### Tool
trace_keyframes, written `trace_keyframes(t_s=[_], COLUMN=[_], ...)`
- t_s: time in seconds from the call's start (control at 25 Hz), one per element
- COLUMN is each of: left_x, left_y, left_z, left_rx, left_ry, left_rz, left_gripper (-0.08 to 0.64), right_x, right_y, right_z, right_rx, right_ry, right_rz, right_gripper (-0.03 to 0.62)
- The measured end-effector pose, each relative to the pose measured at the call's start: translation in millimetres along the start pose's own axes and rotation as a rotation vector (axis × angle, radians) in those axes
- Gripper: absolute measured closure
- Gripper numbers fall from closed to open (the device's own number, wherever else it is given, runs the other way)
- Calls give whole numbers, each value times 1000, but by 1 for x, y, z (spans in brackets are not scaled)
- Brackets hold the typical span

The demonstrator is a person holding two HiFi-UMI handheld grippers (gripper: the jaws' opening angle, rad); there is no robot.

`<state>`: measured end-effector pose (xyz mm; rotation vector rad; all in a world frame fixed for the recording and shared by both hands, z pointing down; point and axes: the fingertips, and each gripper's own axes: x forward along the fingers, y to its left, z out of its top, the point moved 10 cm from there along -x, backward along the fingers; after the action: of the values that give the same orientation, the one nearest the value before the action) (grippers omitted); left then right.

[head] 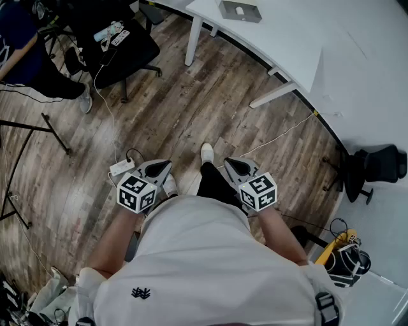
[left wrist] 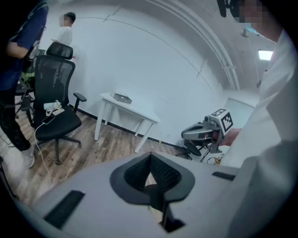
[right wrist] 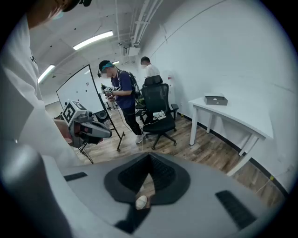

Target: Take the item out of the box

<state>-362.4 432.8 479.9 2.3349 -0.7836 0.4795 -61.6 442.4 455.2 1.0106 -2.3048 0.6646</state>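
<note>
Box point(head: 252, 16), shallow, grey and rectangular, lies on the smooth white surface point(head: 357, 57) close to its edge, with a small pale item point(head: 239, 10) showing inside it. Wood-grain plank floor point(head: 178, 114) spreads out from the surface's slanted white legs, and a black office chair point(head: 121, 51) with a mesh back stands beside the surface. Well apart from the surface, over the floor, the left claw point(head: 167, 163) and right claw point(head: 227, 160) are both clenched, grey shells with dark ribbed pads meeting tip to tip on nothing.
</note>
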Motion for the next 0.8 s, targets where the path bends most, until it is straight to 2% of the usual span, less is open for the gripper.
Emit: trace_keyframes(t_s=[0.24,0.36,0.52,0.68,0.8], left_x=[52,73,107,142,166], left_y=[1,6,8,9,14], left_z=[41,70,119,164,186], left_rx=[42,49,100,156,201], left_ry=[2,19,42,49,65], left_rz=[-22,-4,15,49,63], left_gripper=[554,554,554,554,554], right_x=[15,25,28,25,32], right_y=[-47,-78,-128,-170,-196], right_z=[12,26,50,66,69], right_rx=[21,28,46,18,35], right_ry=[-42,-70,-123,-162,-167], right_rz=[12,31,60,53,46], right_gripper=[586,586,586,581,523])
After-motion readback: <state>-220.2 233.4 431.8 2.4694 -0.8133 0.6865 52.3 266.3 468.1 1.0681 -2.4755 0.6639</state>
